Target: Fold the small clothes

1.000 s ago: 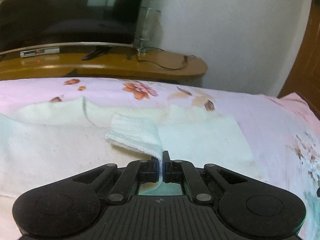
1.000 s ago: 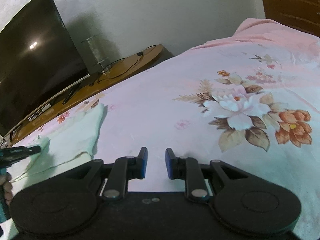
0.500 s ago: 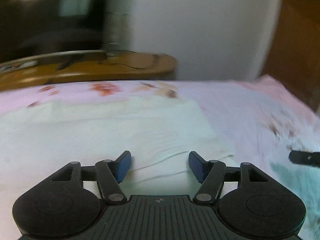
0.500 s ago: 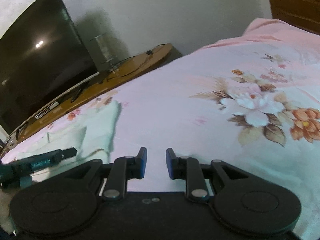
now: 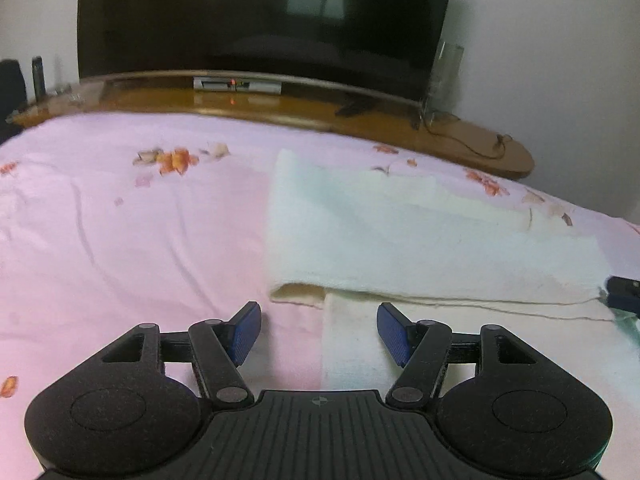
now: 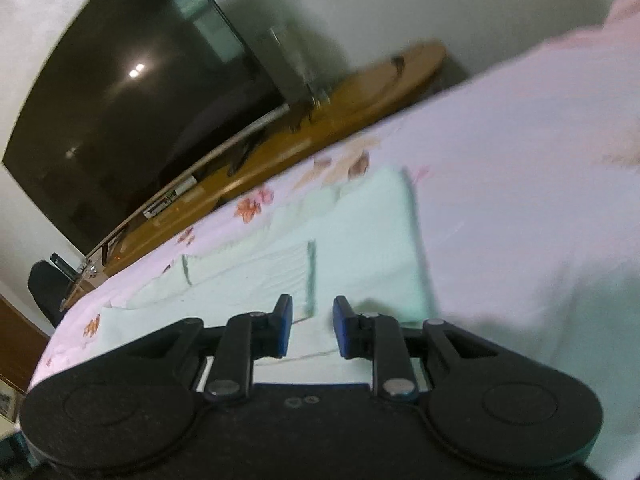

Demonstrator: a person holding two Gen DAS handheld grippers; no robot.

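Note:
A pale mint cloth [image 5: 420, 240] lies folded flat on the pink floral bedsheet [image 5: 132, 224]. Its upper layer ends in a curled near-left corner [image 5: 298, 292]. My left gripper [image 5: 320, 332] stands open just short of that corner, with sheet and the cloth's lower layer under the gap and nothing between the pads. The right gripper's tip [image 5: 624, 296] shows at the cloth's right edge. In the blurred right wrist view, the right gripper [image 6: 313, 328] hovers over the cloth [image 6: 360, 248] near its front edge. Its jaws stand narrowly apart with nothing gripped.
A large dark TV [image 5: 260, 20] stands on a long wooden console [image 5: 280, 108] beyond the bed, with a set-top box [image 5: 236, 85], a clear stand [image 5: 444, 80] and cables. A black chair [image 6: 48, 288] sits at the bed's far left. Bare sheet [image 6: 520, 200] spreads right of the cloth.
The left gripper let go of the lifted cloth fold, opened wide and swung left to the cloth's near-left corner. The right gripper moved left from bare sheet to over the cloth.

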